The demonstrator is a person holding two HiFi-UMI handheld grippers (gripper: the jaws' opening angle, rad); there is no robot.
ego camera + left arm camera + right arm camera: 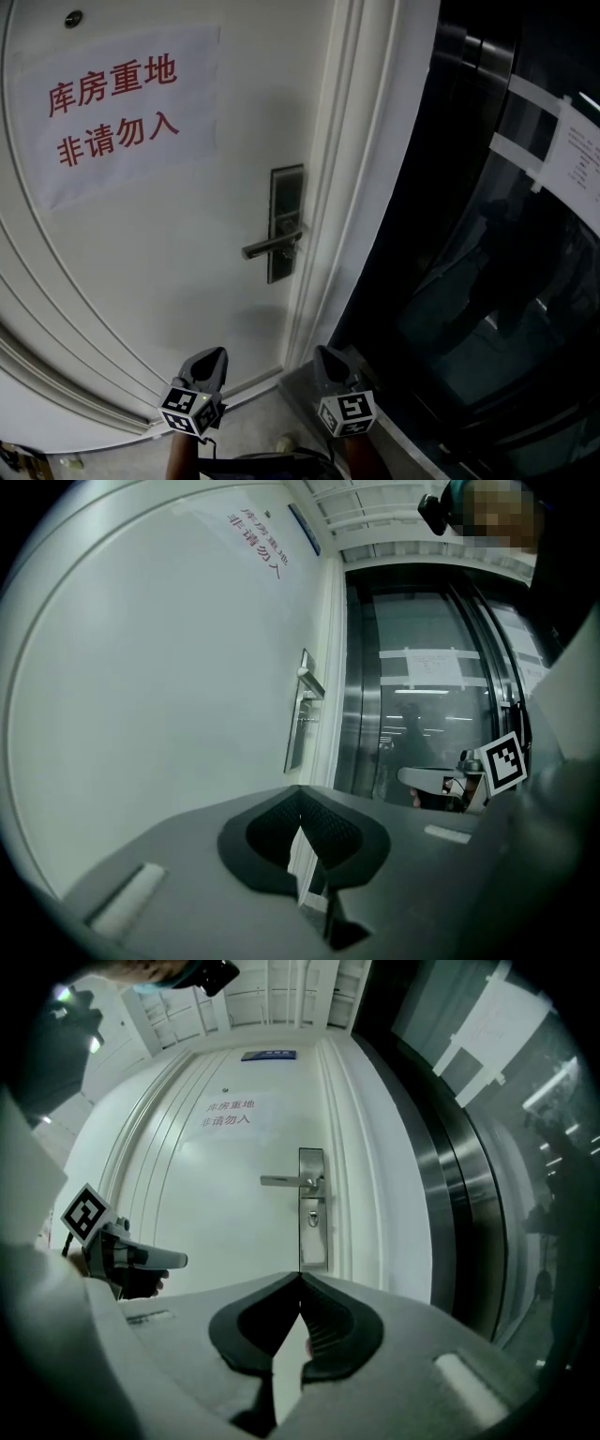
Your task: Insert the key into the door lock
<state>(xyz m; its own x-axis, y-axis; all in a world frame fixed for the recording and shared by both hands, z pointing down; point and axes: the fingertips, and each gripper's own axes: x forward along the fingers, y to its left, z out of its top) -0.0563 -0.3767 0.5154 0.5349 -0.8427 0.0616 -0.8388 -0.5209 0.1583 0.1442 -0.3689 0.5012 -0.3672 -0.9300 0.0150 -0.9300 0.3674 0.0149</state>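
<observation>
A dark lock plate [286, 223] with a silver lever handle [272, 246] is fixed at the right edge of a white door [169, 262]. In the right gripper view the lock plate [312, 1208] stands straight ahead, and a small keyhole [312, 1220] sits below the lever. My left gripper [217, 352] and right gripper [323, 351] hang side by side below the lock, both apart from the door. The left gripper [300, 791] has its jaws together. The right gripper [300, 1274] is shut too. I see no key between either pair of jaws.
A paper sign [112, 108] with red characters is stuck on the door's upper left. To the right of the white door frame [361, 187] stands a dark glossy panel [487, 281] with taped paper notices [577, 159]. Grey floor [253, 427] lies below.
</observation>
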